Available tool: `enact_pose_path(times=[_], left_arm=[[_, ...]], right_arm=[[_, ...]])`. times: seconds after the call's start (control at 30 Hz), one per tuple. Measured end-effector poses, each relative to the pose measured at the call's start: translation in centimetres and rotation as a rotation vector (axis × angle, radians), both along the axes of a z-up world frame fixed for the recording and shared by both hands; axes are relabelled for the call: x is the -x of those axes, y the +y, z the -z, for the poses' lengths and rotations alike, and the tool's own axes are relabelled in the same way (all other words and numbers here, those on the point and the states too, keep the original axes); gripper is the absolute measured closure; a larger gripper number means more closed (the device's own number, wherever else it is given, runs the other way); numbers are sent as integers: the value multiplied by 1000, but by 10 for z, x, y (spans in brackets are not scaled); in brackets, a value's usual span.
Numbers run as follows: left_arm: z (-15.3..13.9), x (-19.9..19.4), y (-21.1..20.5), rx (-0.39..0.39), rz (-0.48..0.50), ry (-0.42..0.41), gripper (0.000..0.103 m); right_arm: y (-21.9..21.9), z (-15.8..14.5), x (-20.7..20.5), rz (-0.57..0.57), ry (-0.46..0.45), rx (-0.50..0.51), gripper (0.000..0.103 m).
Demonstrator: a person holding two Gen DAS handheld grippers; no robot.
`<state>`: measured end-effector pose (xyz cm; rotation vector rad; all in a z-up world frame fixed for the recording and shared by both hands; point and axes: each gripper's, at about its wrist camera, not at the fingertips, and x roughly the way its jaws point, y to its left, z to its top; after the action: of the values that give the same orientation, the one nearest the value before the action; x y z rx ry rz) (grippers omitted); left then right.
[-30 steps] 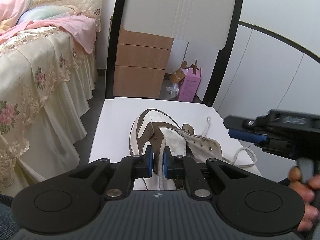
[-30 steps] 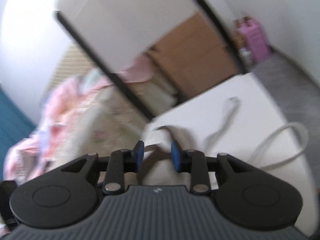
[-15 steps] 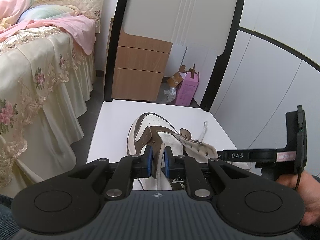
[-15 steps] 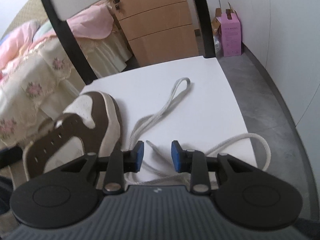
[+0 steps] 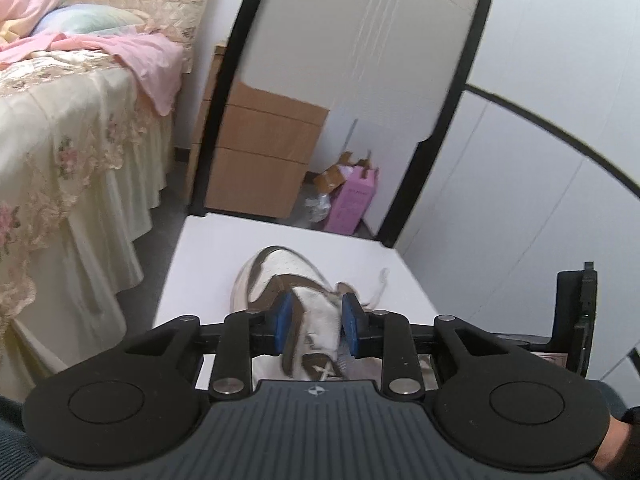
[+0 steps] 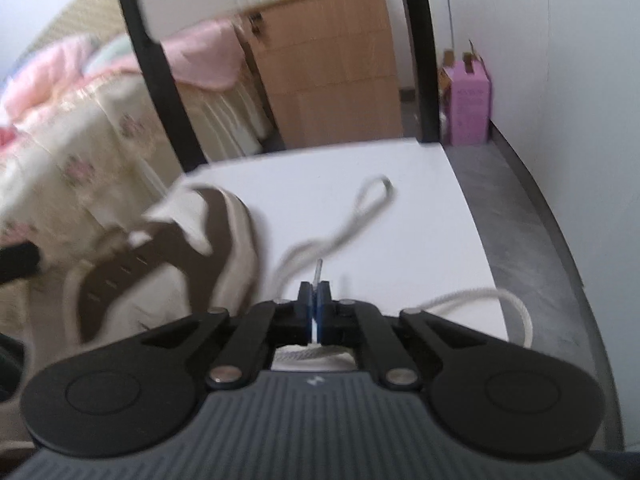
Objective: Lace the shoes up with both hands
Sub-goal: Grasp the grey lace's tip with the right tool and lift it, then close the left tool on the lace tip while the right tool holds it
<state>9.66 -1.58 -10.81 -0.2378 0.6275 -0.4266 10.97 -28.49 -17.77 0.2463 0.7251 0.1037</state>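
Right claw (image 6: 315,294) has just clenched on the shoelace (image 6: 362,218) tip, which pokes up between its pads. Left claw (image 5: 313,322), just released, straddles the shoe (image 5: 298,300) tongue on the bench (image 5: 212,248); eyelets lie left of the tip. No legible writing.

The shoe (image 5: 294,312) looks like smooth white and brown leather, and the lace (image 6: 360,216) is a woven off-white cord with a slightly fuzzy surface; both lie on a table (image 6: 420,216) with a smooth, matt white top. Both grippers are matt black plastic with ribbed grey housings, shiny metal pivot pins and blue rubbery pads (image 5: 283,322). The bedspread (image 5: 60,152) is soft cream cloth with lace trim, the drawers (image 5: 256,160) a matt wood-look finish
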Motion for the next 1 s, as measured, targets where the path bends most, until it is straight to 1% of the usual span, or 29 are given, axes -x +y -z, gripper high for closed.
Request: enact_pose_path(times=[0.1, 0.17, 0.23, 0.3, 0.37, 0.57, 0.6, 0.63, 0.7, 0.77, 0.8, 0.87, 0.9, 0.97, 1.0], left_arm=[[0, -4, 7, 90, 19, 15, 52], [2, -9, 13, 178, 39, 44, 50], [4, -14, 18, 265, 63, 72, 37], [6, -17, 21, 346, 91, 93, 36], [9, -20, 25, 416, 92, 113, 36], [20, -27, 42, 619, 74, 175, 38], [22, -28, 44, 645, 67, 183, 39], [23, -29, 44, 653, 63, 187, 41], [24, -29, 42, 655, 65, 192, 45], [23, -30, 40, 654, 78, 195, 51], [23, -30, 40, 654, 75, 195, 57], [25, -29, 40, 653, 63, 195, 64], [26, -28, 41, 655, 59, 188, 72], [27, -28, 41, 665, 60, 178, 79], [27, -27, 41, 669, 67, 174, 87]], right_arm=[[1, -14, 12, -22, -58, -59, 101], [4, -25, 21, -55, -98, -97, 100], [10, -35, 29, -97, -141, -98, 100], [17, -46, 38, -135, -190, -66, 100], [23, -55, 45, -171, -231, -46, 100], [41, -74, 65, -293, -322, -48, 100], [45, -76, 67, -310, -335, -39, 100], [49, -77, 69, -326, -347, -17, 100], [58, -78, 73, -358, -366, 27, 100], [63, -77, 73, -378, -366, 43, 100], [64, -78, 73, -384, -367, 43, 100], [64, -78, 72, -391, -371, 42, 100], [65, -78, 71, -392, -371, 42, 100], [65, -78, 69, -391, -369, 38, 100], [64, -78, 68, -391, -369, 37, 100]])
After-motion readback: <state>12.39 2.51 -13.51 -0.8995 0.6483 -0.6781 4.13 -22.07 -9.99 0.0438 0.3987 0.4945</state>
